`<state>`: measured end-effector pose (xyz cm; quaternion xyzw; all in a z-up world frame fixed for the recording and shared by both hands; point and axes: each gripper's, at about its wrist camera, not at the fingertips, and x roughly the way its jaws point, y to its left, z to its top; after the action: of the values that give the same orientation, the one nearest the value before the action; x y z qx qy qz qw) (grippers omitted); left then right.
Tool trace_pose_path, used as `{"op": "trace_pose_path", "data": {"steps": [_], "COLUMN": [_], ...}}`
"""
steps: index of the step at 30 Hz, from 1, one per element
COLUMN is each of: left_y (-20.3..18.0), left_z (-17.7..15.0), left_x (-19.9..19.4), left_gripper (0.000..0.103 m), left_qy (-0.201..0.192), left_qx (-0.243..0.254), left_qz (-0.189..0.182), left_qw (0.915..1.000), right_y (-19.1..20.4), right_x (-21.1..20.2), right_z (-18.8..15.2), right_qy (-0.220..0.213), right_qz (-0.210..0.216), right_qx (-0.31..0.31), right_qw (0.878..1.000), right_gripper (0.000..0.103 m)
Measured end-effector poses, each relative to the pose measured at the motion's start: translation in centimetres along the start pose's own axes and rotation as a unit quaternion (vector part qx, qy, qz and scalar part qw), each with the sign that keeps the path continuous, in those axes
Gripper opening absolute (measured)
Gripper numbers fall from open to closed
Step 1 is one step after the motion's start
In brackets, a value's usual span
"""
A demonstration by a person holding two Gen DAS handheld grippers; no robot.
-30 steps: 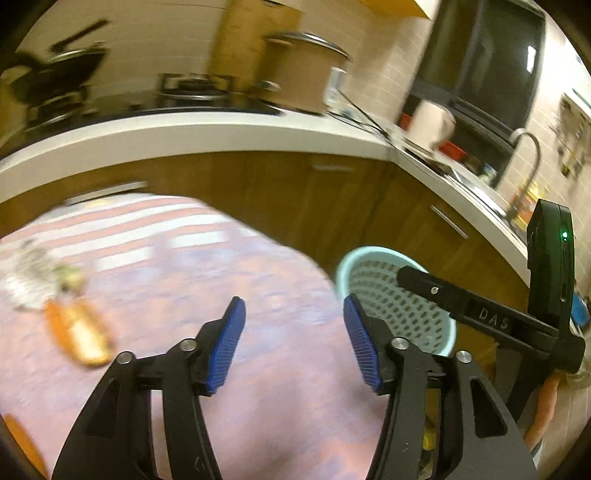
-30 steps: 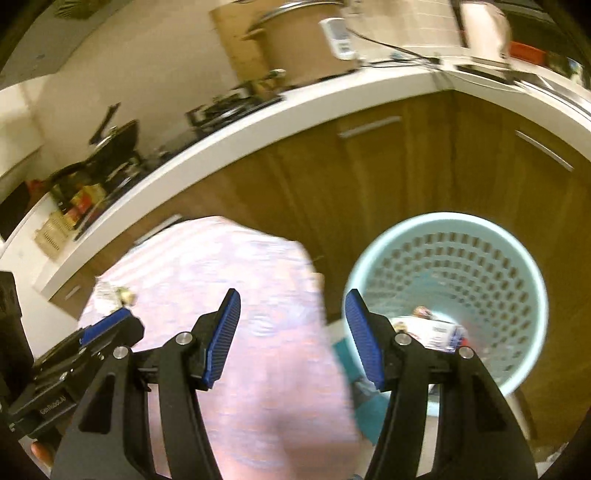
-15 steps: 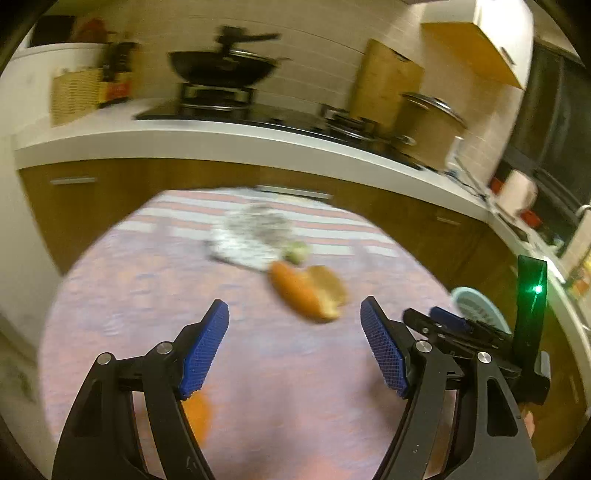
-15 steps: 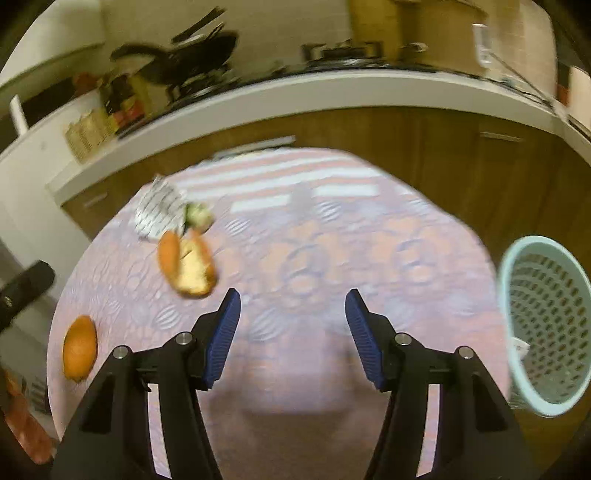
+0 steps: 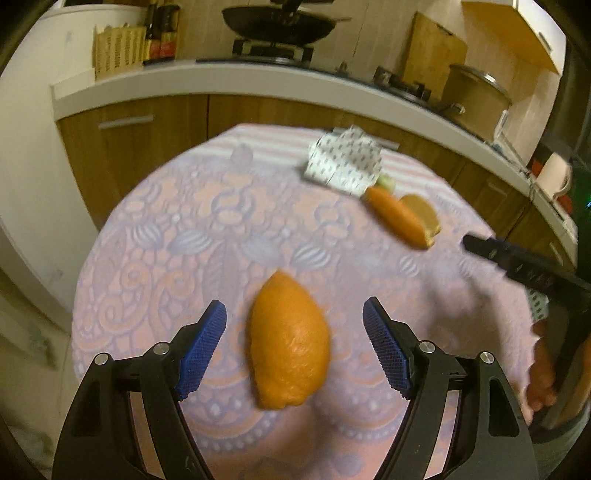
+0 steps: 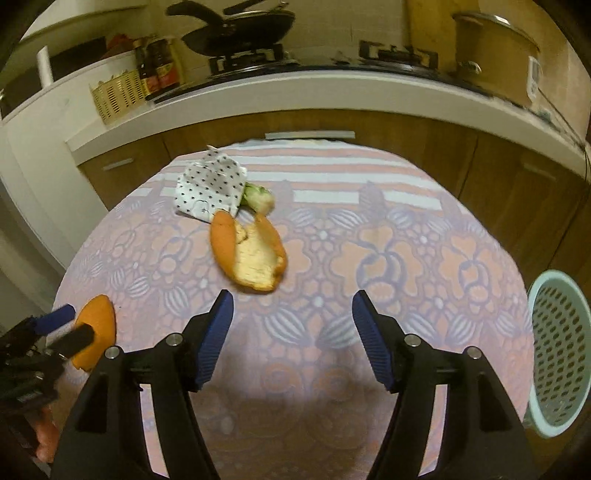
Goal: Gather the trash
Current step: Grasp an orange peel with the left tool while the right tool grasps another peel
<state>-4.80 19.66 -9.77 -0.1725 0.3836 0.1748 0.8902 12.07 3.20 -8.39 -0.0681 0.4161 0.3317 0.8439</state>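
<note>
An orange peel piece (image 5: 290,341) lies on the pink patterned tablecloth (image 5: 184,240), between the blue pads of my open left gripper (image 5: 294,336); it also shows in the right wrist view (image 6: 96,325). A larger curled orange peel (image 6: 251,256) lies mid-table, ahead and left of my open, empty right gripper (image 6: 291,317). Behind it lie a crumpled dotted paper (image 6: 208,188) and a green vegetable scrap (image 6: 260,197). A light blue perforated trash basket (image 6: 559,350) stands off the table's right edge.
A wooden-fronted kitchen counter (image 6: 332,92) curves behind the table, with a wok on the stove (image 6: 240,26), bottles, a wicker basket (image 6: 118,94) and a large pot (image 6: 495,35). The right gripper's body (image 5: 535,273) shows at the right of the left wrist view.
Both grippers swung left from the basket to the table. The left gripper has come down around the small orange peel. The right gripper now faces the larger peel.
</note>
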Motion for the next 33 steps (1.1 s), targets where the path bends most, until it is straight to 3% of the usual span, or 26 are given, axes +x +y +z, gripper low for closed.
{"op": "trace_pose_path", "data": {"steps": [4, 7, 8, 9, 11, 20, 26, 28, 30, 31, 33], "left_y": [0.3, -0.2, -0.3, -0.4, -0.3, -0.4, -0.6, -0.6, -0.6, -0.5, -0.6], "left_z": [-0.4, -0.3, -0.2, -0.1, 0.5, 3.6, 3.6, 3.5, 3.5, 3.5, 3.6], "left_x": [1.4, 1.7, 1.9, 2.0, 2.3, 4.3, 4.8, 4.9, 4.9, 5.0, 4.9], "left_gripper": [0.069, 0.053, 0.040, 0.034, 0.028, 0.025, 0.025, 0.025, 0.025, 0.025, 0.025], "left_qy": [0.017, 0.016, 0.016, 0.017, 0.019, -0.009, -0.011, -0.009, -0.009, -0.009, -0.009], "left_qx": [-0.007, 0.008, 0.011, 0.012, 0.004, -0.015, -0.014, -0.015, -0.015, -0.014, -0.012], "left_qz": [0.004, 0.014, 0.017, 0.015, 0.006, -0.005, -0.007, -0.008, -0.008, -0.009, -0.009], "left_qw": [0.9998, 0.9997, 0.9997, 0.9997, 0.9998, 0.9998, 0.9998, 0.9998, 0.9998, 0.9998, 0.9998], "right_y": [0.5, 0.8, 0.9, 0.9, 1.2, 2.2, 3.0, 3.2, 3.5, 3.6, 4.0], "right_x": [0.3, 1.1, 1.5, 1.9, 2.8, 7.0, 8.5, 8.7, 8.7, 8.7, 8.5], "right_z": [0.6, 1.0, 1.2, 1.2, 1.5, 2.5, 3.0, 3.1, 3.2, 3.2, 3.1], "right_qy": [-0.001, 0.002, 0.003, 0.005, 0.008, 0.037, 0.050, 0.050, 0.044, 0.042, 0.033], "right_qz": [-0.002, 0.000, 0.005, 0.007, 0.009, 0.007, -0.006, -0.016, -0.020, -0.019, -0.018], "right_qx": [-0.001, -0.002, -0.003, -0.003, -0.004, -0.017, -0.031, -0.036, -0.043, -0.044, -0.051], "right_qw": [1.000, 1.000, 1.000, 1.000, 1.000, 0.999, 0.998, 0.998, 0.998, 0.998, 0.998], "right_gripper": [0.069, 0.071, 0.073, 0.073, 0.075, 0.081, 0.081, 0.076, 0.065, 0.054, 0.046]}}
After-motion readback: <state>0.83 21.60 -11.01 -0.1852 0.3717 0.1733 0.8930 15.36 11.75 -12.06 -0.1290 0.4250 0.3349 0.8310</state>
